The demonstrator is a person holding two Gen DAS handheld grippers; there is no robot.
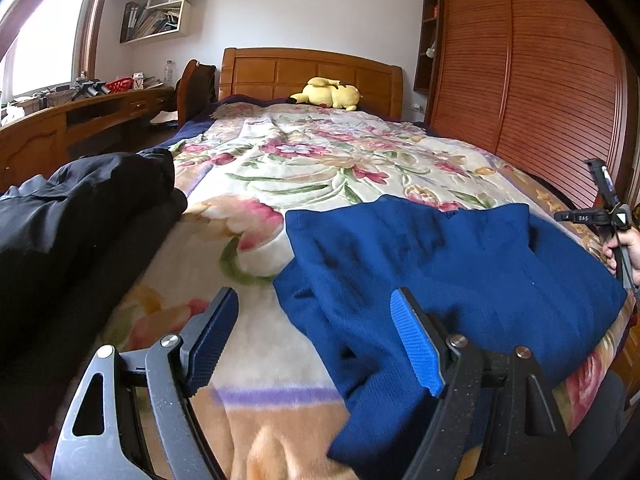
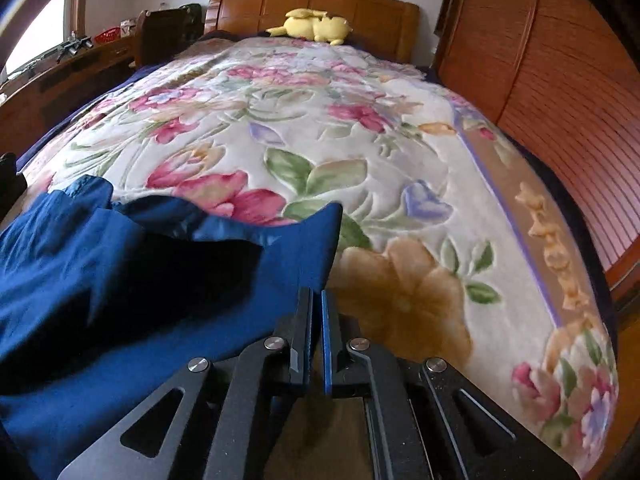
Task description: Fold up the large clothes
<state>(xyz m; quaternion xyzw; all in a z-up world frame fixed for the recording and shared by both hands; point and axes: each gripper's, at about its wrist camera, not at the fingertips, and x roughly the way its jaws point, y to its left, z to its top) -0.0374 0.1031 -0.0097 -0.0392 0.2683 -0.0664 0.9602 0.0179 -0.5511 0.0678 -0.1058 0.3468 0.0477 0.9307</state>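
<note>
Both tongs [image 1: 314, 322] [image 2: 317, 308] at blue sweater [image 1: 460, 264]

Blue sweater [image 1: 460, 264] matt knit; floral blanket [image 1: 304, 168] plush, embossed; headboard [image 1: 312, 76] glossy wood.

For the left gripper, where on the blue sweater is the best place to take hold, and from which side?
Judging from the left wrist view, the left gripper is open above the blue sweater. Its best hold is probably the near-left hem edge, approached from the left over the bare floral blanket: there the edge lies exposed and bunched. The right gripper is pinching the opposite side.
</note>
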